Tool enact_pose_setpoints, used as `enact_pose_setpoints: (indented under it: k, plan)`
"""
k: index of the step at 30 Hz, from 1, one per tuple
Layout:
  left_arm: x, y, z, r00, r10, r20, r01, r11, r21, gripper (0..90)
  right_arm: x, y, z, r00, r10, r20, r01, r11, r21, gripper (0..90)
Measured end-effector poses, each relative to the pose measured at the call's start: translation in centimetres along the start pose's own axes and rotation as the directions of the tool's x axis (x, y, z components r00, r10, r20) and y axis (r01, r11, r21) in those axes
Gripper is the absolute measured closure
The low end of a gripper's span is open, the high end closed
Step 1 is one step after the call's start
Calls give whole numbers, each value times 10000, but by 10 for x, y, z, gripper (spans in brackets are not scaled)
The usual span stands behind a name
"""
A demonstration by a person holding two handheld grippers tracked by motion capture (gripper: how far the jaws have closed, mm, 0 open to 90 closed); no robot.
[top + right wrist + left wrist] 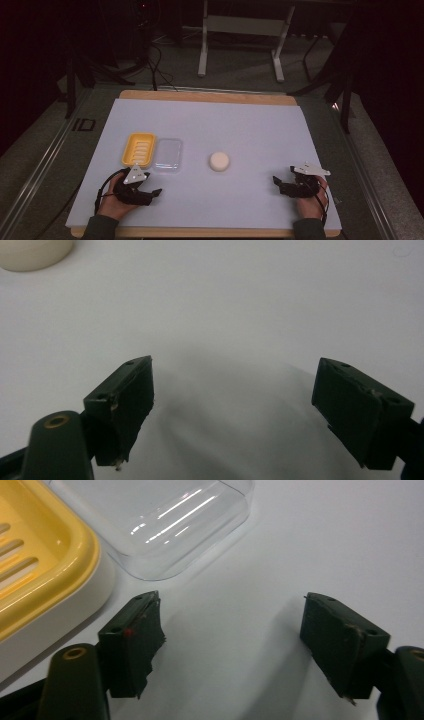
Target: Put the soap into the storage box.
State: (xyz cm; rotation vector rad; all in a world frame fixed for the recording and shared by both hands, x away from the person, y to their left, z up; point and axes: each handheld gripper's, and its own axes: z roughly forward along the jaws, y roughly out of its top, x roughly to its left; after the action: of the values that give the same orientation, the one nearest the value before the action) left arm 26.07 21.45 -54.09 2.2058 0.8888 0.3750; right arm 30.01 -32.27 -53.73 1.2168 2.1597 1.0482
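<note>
I had both hands resting at the near edge of the white-covered table (210, 115), and I judged this a ready stance, with each tool parked near what it would likely go for. The ribbed yellow plastic soap dish (138, 149) sat on the left part of the table with its clear plastic rectangular lid (167, 155) lying just beside it, so the dish stood uncovered (presumably waiting to be filled). The round cream-coloured bar of soap (219, 161) lay alone near the middle, well apart from both. My left gripper (150, 189) hovered just in front of the dish and lid, its jaws spread wide with nothing between them. My right gripper (280, 182) was likewise spread wide and empty, pointing toward the soap.
</note>
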Motion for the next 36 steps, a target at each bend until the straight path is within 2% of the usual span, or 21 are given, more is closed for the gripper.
enact_pose_setpoints:
  k: [8,12,17,19,28,32,34,36]
  plan:
    - [-7,3,-1,9993,375,-4,-375,9991,200,292,6,-1,-2,9981,-424,436,432,9989,-173,170]
    - [-6,6,-4,9989,463,-10,-462,9984,336,294,7,-2,-3,9975,-509,481,525,9981,-335,170]
    - [-6,10,-8,9972,716,219,-724,9968,348,299,7,-2,-3,9972,-563,491,581,9977,-349,170]
    - [-7,15,-10,9949,928,403,-944,9947,401,300,8,-2,-3,9967,-625,523,644,9973,-341,170]
    - [-12,34,-8,9881,1370,693,-1387,9901,198,301,9,-2,-4,9962,-664,562,687,9968,-402,171]
    - [-15,44,-2,9825,1641,876,-1672,9855,290,301,9,-2,-4,9963,-659,555,682,9968,-408,171]
    - [-16,47,-1,9818,1686,877,-1718,9847,304,301,9,-2,-4,9964,-647,550,670,9969,-413,171]
    - [-18,54,2,9779,1862,946,-1912,9805,464,302,8,-3,-4,9966,-629,534,653,9968,-457,171]
